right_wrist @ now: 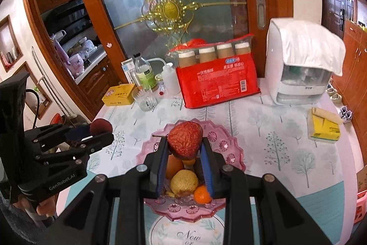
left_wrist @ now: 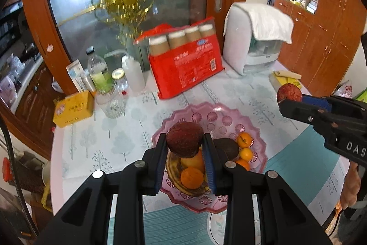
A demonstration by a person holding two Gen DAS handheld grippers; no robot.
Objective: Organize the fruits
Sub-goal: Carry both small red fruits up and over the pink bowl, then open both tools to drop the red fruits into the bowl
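Observation:
My left gripper (left_wrist: 184, 145) is shut on a wrinkled dark red fruit (left_wrist: 184, 141) and holds it above the pink glass fruit plate (left_wrist: 206, 116). The plate holds a banana (left_wrist: 174, 178), oranges (left_wrist: 192, 178) and a dark round fruit (left_wrist: 226, 148). My right gripper (right_wrist: 184, 144) is shut on another wrinkled red fruit (right_wrist: 185, 139) above the same plate (right_wrist: 227, 144), over a yellow fruit (right_wrist: 184, 183) and oranges (right_wrist: 202, 194). Each gripper shows in the other's view, the right one (left_wrist: 289, 99) and the left one (right_wrist: 102, 130), each with its fruit.
The table (right_wrist: 275, 130) carries a red pack of paper cups (right_wrist: 218, 82), a white appliance under a cloth (right_wrist: 302, 66), bottles and a glass (right_wrist: 144, 98), a yellow box (right_wrist: 119, 95) and a yellow tissue pack (right_wrist: 323, 128). A glass door stands behind.

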